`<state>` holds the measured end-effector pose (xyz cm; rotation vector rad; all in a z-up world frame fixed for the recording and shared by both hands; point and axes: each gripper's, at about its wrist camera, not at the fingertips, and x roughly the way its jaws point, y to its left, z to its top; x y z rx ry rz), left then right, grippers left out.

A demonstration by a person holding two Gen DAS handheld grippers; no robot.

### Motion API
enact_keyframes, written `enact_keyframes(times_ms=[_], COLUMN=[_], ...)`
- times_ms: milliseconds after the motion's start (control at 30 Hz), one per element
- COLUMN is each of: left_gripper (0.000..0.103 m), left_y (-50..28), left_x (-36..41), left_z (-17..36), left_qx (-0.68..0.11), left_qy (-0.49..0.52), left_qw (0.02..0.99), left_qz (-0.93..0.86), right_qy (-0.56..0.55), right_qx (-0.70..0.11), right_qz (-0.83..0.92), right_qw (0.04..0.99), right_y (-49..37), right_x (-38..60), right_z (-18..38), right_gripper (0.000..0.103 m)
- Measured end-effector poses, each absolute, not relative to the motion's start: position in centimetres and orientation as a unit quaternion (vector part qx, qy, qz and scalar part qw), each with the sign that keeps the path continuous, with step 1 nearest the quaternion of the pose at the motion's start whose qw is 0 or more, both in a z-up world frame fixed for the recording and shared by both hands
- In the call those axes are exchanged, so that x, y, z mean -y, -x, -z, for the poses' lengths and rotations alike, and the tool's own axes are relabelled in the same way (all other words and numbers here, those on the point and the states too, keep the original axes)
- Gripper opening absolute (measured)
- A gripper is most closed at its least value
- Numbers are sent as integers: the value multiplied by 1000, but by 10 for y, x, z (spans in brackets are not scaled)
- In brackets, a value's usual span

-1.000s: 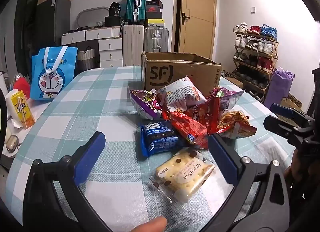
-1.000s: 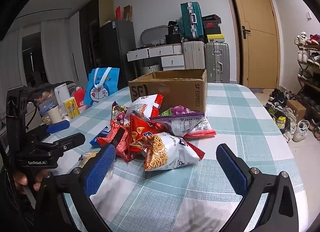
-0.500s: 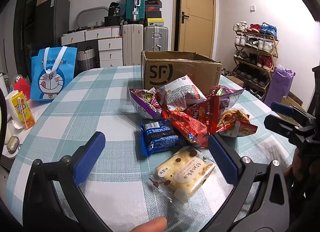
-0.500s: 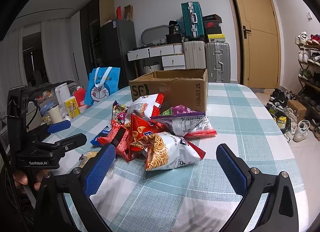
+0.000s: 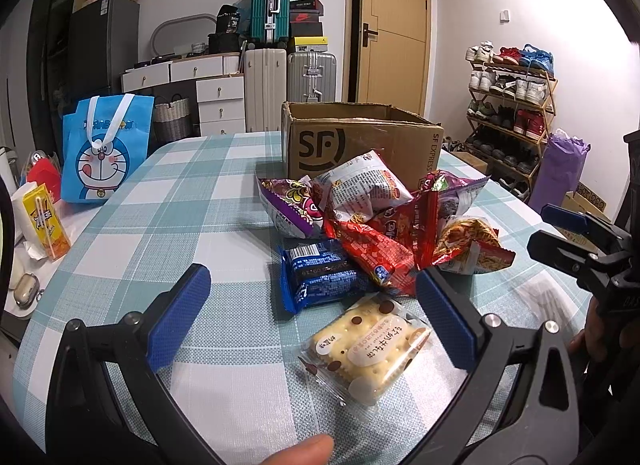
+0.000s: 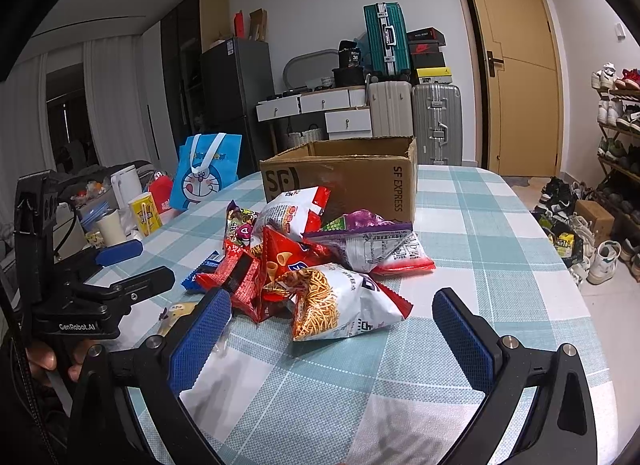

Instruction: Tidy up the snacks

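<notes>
Snacks (image 5: pixel 372 233) lie in a loose heap at the middle of the desk (image 5: pixel 160 225), just in front of the open cardboard box (image 5: pixel 360 141), which stands at twelve o'clock from my left hand-held gripper (image 5: pixel 312 305). I cannot see inside the box, so I judge that nothing, or very little, is sorted yet; the whole pile remains to be moved. The left hand-held gripper hangs wide open and empty, with the cracker pack (image 5: pixel 366 349) between its fingers and the blue biscuit pack (image 5: pixel 320 279) just beyond. My right hand-held gripper (image 6: pixel 332 333) is also spread open and holds nothing; the noodle snack bag (image 6: pixel 340 303) sits at its twelve o'clock, the purple bag (image 6: pixel 364 241) behind that. A blue tote bag (image 5: pixel 106 153) stands well apart at ten o'clock.
</notes>
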<state>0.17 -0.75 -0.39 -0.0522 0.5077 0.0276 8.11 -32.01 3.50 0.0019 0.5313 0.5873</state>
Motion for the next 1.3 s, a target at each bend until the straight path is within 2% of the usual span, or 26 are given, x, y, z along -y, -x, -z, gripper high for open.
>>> enact_keyframes(times_ms=[900, 1300], left_gripper=[102, 102], left_y=[-2, -7], left_x=[10, 1], left_z=[6, 5], left_qx=[-254, -277], left_qy=[28, 25], left_qw=[967, 960], left_qz=[-17, -9], right_qy=[-1, 0], right_qx=[-259, -299], right_qz=[-285, -285], right_qw=[923, 911], right_y=[-79, -95], right_x=[319, 316], right_z=[-34, -31], right_gripper=[103, 103])
